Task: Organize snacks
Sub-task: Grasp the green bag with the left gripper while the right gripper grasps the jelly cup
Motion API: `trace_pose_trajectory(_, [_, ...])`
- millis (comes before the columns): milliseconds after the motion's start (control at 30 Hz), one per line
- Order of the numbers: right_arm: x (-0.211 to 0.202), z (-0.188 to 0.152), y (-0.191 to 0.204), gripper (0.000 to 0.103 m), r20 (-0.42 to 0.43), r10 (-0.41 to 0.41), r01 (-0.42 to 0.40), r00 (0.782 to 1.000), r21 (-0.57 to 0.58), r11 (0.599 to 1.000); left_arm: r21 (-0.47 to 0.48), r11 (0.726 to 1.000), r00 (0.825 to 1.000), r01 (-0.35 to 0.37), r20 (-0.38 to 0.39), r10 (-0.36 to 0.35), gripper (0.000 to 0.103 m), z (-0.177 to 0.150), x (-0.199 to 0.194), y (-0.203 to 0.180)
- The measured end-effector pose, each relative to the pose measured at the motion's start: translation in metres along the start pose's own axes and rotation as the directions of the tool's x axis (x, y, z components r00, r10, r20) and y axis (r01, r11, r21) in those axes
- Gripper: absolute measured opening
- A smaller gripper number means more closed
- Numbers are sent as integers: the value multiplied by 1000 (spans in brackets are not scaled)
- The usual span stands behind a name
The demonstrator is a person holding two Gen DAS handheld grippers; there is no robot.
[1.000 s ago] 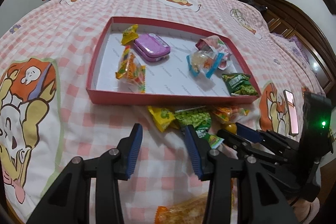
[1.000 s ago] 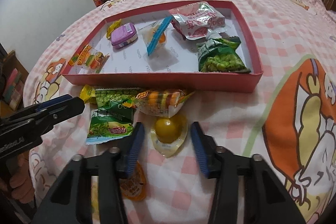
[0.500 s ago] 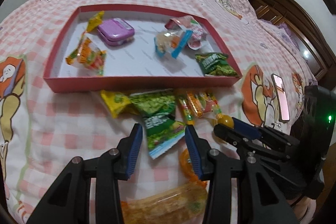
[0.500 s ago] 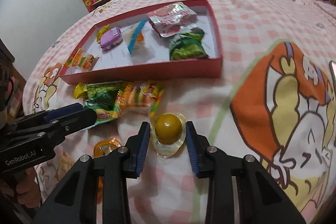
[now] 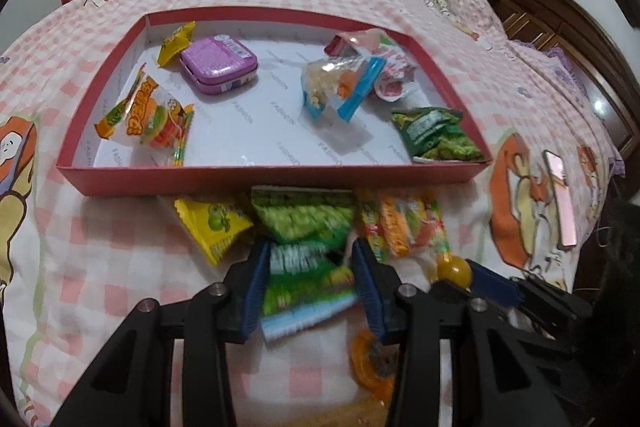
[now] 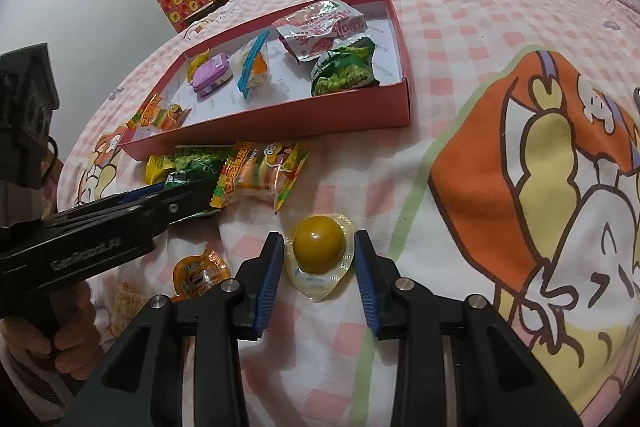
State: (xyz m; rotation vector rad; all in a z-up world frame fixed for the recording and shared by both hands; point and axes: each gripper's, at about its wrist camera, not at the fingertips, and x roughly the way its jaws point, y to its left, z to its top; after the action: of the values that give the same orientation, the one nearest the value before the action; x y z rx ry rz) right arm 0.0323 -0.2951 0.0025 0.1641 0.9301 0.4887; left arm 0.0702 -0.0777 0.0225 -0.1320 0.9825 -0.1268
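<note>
A red tray (image 5: 260, 179) on the bed holds several snacks, among them a purple tin (image 5: 218, 65) and a green pea bag (image 5: 438, 139). Loose snacks lie in front of it. My left gripper (image 5: 307, 259) is open, with its jaws on either side of a green snack bag (image 5: 304, 275) on the bed. My right gripper (image 6: 319, 259) is open, its jaws close on both sides of a packaged yolk-coloured ball (image 6: 319, 245). The red tray (image 6: 280, 115) also shows in the right wrist view.
A yellow packet (image 5: 212, 223), a green pea bag (image 5: 306, 217) and a gummy bag (image 5: 402, 223) lie against the tray's front wall. An orange jelly cup (image 6: 200, 273) lies near the grippers. A phone (image 5: 560, 199) lies at the right.
My left gripper moved forward and its jaws now flank the green bag. My right gripper stays around the ball, slightly closer to it.
</note>
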Motion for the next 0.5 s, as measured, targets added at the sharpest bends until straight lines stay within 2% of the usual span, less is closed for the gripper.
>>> trace_pose_trajectory(267, [0, -1, 0, 36, 1, 1, -1, 1000, 2, 1000, 30, 999, 1000, -17, 21, 17, 38, -2, 1, -1])
trace_pose_trajectory(500, [0, -1, 1, 36, 1, -8, 8, 1000, -2, 1000, 34, 999, 1000, 12, 12, -13, 37, -9, -10, -1])
